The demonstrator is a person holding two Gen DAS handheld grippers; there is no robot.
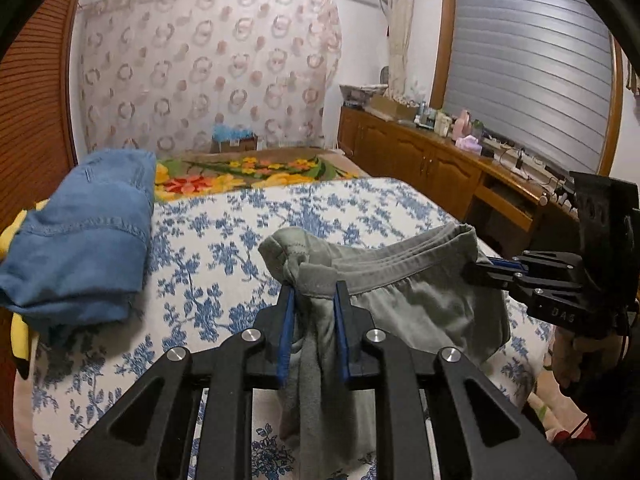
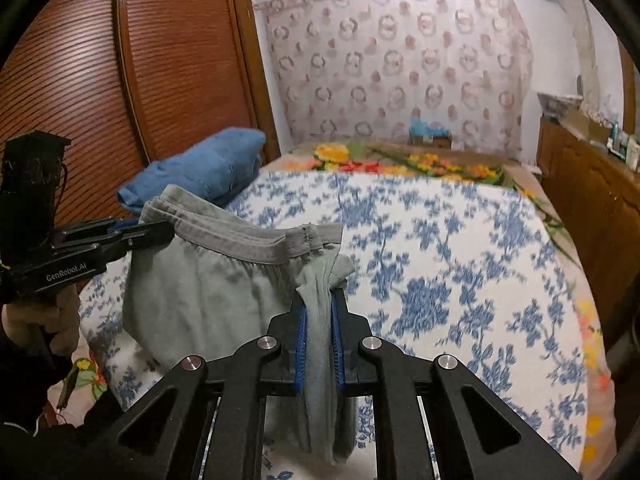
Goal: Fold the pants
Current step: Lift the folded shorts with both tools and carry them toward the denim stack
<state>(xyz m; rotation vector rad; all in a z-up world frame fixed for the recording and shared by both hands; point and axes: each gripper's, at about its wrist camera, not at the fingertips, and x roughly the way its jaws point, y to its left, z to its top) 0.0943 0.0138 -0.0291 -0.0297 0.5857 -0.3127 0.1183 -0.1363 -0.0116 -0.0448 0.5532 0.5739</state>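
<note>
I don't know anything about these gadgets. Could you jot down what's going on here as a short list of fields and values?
Place: a bed with a blue-flowered sheet
Item being handled: grey pants, held up by the waistband
Left gripper: shut on one end of the waistband
Right gripper: shut on the other end
Pants' state: waistband stretched between the two grippers, fabric hanging down, not yet folded
Also on the bed: folded blue jeans by the wooden louvred door
Beside the bed: a wooden cabinet with clutter on top
</note>
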